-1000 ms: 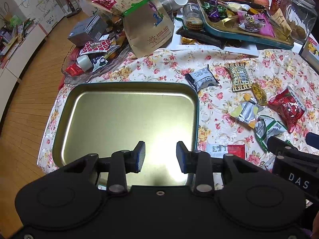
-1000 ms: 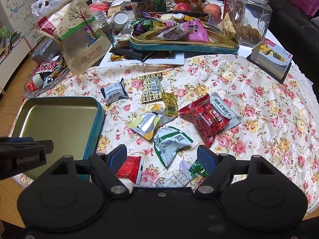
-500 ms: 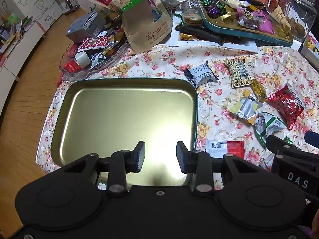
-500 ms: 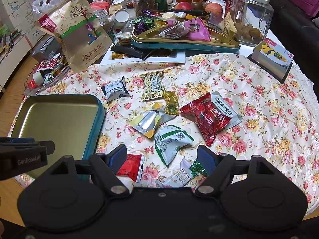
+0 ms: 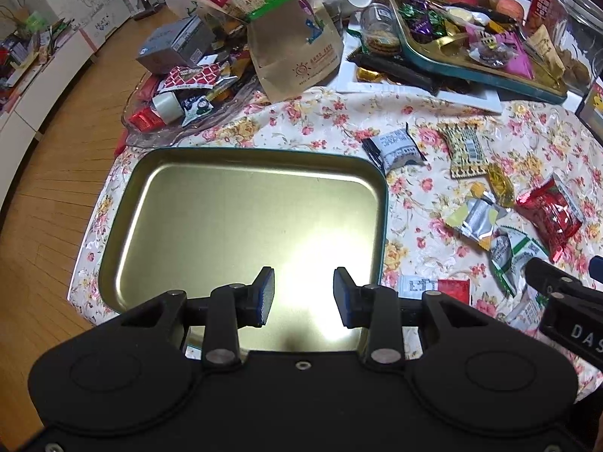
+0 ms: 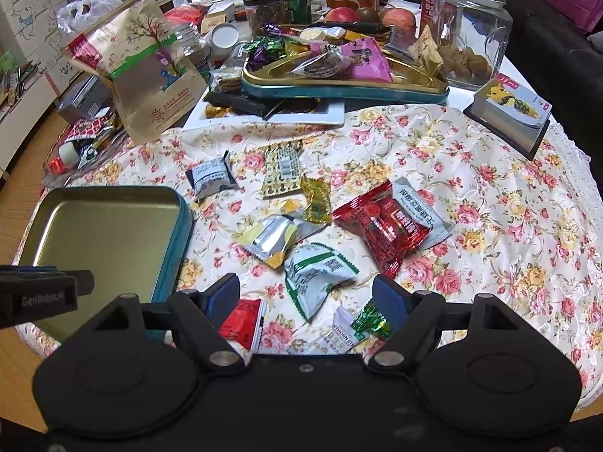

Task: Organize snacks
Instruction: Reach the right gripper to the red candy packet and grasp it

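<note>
An empty gold tin tray with a teal rim lies on the floral cloth at the left. Several snack packets lie loose to its right: a red one, a green-and-white one, a silver-yellow one, a black-and-white one, a gold patterned one and a red-and-white sachet. My left gripper is open and empty over the tray's near edge. My right gripper is wide open and empty above the near packets.
A second teal tray full of sweets sits at the back on a white board. A brown paper bag, a glass jar, a card box and a glass dish of wrappers crowd the far side.
Both grippers have moved slightly back and up, so the table looks a little farther off. Both stay open, and no packet has moved.
</note>
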Available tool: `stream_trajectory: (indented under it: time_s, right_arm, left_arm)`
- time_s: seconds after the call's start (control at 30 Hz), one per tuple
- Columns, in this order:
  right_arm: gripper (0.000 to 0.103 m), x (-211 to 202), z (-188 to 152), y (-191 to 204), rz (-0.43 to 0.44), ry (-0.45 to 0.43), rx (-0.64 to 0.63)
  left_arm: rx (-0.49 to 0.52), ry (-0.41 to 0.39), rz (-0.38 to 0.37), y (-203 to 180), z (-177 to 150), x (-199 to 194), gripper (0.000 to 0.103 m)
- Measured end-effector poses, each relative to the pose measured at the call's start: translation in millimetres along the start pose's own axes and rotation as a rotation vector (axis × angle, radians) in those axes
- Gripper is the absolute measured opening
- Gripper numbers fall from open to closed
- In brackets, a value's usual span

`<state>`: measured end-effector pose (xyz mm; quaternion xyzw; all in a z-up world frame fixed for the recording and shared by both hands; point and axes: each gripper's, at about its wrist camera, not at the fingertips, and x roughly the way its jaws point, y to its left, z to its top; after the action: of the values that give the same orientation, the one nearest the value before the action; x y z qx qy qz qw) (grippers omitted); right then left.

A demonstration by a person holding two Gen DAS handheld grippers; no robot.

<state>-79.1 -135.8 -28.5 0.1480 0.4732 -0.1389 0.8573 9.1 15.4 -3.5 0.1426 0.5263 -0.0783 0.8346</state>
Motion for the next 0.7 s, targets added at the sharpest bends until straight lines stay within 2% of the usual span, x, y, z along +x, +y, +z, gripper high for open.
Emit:
stream_trajectory:
  time_s: [0.23,0.53,0.7]
  right_arm:
    - [0.081,-5,10,-19,-0.048,-0.074,0.048]
    - [0.074,7,18,-63,-0.100,-0.055,0.163]
    - [0.067,8,18,-82,-0.122,-0.034,0.170]
  left_arm:
    - [-0.035,-0.058,-0.008,3,7,-9,0.045]
    - [-0.055,-0.054,-0.066,-5,15,-13,0.045]
    - [-0.055,-0.056,-0.090,-14,20,-20,0.045]
